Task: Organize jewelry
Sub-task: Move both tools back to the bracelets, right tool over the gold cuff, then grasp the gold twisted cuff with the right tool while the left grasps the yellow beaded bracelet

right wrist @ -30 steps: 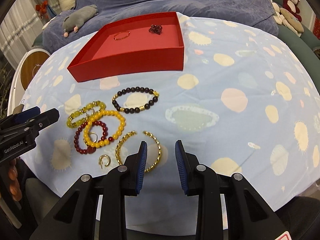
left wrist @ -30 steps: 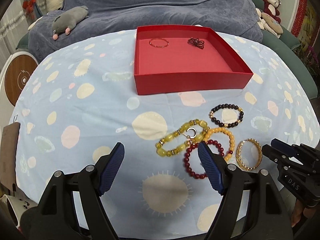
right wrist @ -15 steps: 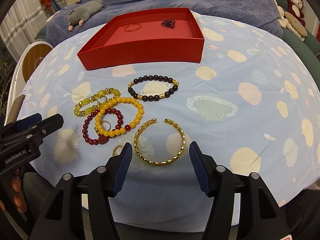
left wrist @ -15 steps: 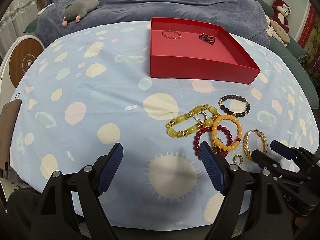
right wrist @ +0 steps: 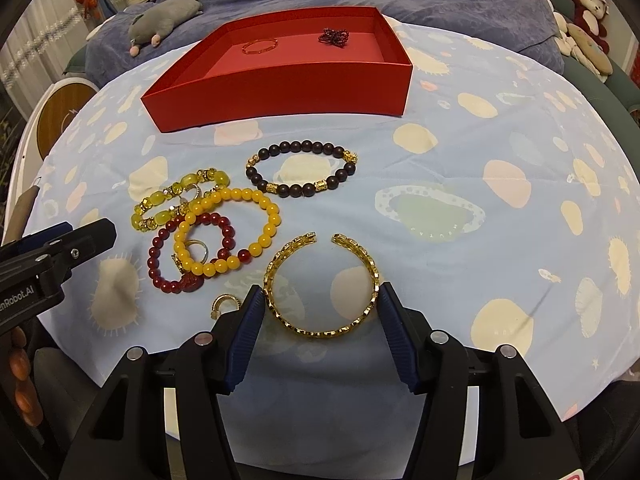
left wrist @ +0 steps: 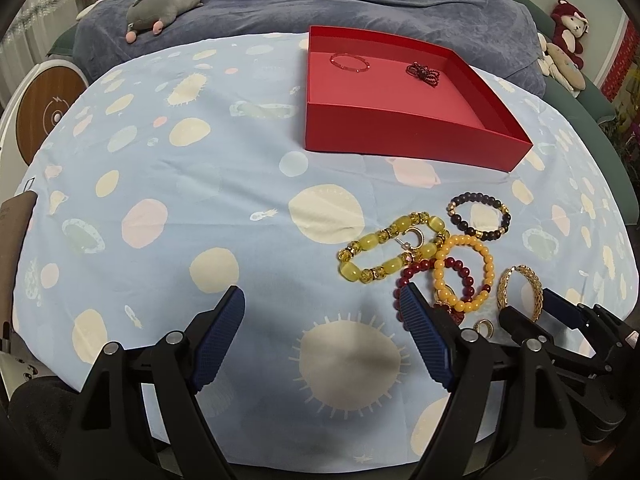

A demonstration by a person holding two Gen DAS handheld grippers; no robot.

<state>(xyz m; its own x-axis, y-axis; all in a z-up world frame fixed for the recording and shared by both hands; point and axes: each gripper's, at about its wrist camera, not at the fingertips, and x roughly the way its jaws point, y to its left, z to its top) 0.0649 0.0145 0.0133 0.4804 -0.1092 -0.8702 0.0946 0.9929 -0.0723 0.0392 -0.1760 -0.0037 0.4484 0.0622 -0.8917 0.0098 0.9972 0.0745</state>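
Observation:
A red box [right wrist: 280,92] at the back of the table holds a thin red bangle [right wrist: 260,46] and a dark red chain [right wrist: 334,36]. In front lie a dark bead bracelet [right wrist: 301,174], a yellow-green bracelet [right wrist: 176,202], an orange bead bracelet [right wrist: 228,236], a dark red bead bracelet [right wrist: 168,268] and small gold rings [right wrist: 224,304]. My right gripper [right wrist: 320,304] is open, its fingers on either side of a gold open bangle [right wrist: 322,284]. My left gripper [left wrist: 320,312] is open and empty, left of the pile [left wrist: 440,256].
A blue spotted cloth [left wrist: 200,184] covers the round table. A grey blanket with a grey plush toy [left wrist: 164,4] lies behind it. More plush toys [right wrist: 588,20] sit at the right. A round wooden device [left wrist: 44,116] stands at the left.
My right gripper has opened wide and moved forward until its fingers flank the gold bangle. My left gripper has shifted left and stayed open.

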